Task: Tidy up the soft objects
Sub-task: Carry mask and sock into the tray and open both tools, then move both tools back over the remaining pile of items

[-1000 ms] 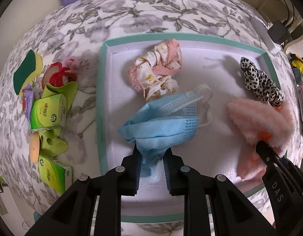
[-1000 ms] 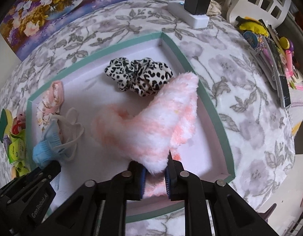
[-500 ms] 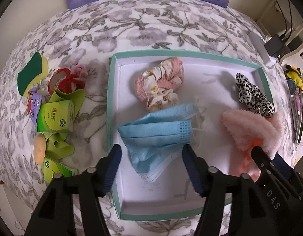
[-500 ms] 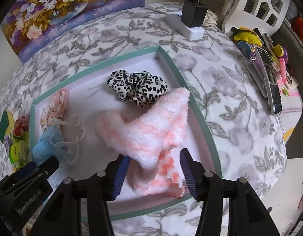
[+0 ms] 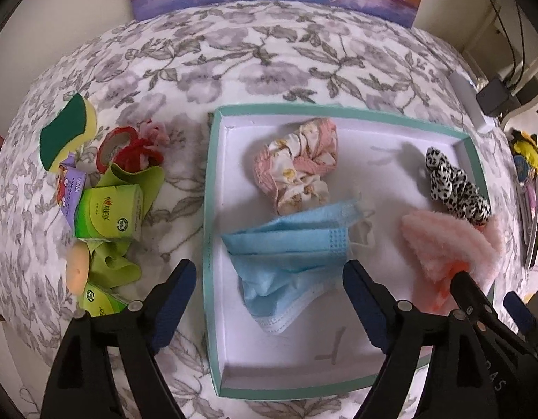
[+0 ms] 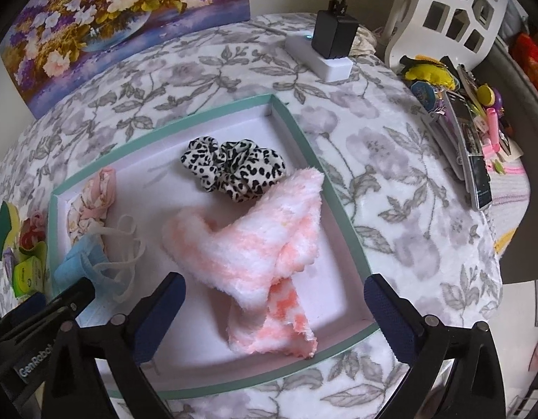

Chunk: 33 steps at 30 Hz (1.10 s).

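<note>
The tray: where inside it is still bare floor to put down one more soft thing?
Bare floor in the tray: the near strip below the blue mask, and the far patch between floral scrunchie and leopard scrunchie. Crowded: the right side, where the pink fluffy cloth touches the leopard scrunchie.
</note>
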Motion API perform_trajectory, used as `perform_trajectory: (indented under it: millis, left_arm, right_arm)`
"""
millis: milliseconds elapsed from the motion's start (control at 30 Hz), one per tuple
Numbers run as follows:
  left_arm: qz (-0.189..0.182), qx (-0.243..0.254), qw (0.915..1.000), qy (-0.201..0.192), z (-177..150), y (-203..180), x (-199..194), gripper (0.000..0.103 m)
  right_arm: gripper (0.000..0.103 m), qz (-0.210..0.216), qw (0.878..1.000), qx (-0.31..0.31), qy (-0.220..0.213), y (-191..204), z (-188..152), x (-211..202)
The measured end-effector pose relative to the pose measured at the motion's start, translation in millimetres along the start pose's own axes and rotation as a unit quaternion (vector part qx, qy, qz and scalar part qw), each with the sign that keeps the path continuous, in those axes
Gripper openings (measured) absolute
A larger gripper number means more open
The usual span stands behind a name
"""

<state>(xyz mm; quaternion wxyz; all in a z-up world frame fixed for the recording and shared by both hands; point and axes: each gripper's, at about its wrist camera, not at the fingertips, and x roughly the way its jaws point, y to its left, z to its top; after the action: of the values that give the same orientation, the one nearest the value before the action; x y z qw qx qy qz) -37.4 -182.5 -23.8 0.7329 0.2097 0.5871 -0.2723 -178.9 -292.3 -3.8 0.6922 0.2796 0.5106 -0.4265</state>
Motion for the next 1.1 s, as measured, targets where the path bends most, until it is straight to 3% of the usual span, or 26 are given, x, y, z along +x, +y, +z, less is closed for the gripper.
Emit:
perform_trajectory:
  millis: [400, 667, 1100]
  left_arm:
    - [0.004, -0.009, 0.9999, -0.009, 5.9, 9.0, -2.1, 0.087]
    - [-0.002, -0.042, 0.9988, -0.024, 14.6, 37.1, -18.6, 0.087]
    - [0.079, -0.109, 0.9888, -0.065, 26.7, 122.8, -51.2, 0.087]
  right_arm:
    - [0.103, 0.002, 1.000, 0.010, 0.013, -3.9, -0.9, 4.1]
    - [0.103, -0.003, 1.000, 0.009, 0.004, 6.8, 0.0, -3.6]
    - [0.103, 0.029, 0.997, -0.065, -0.028, 88.7, -5.4, -28.7]
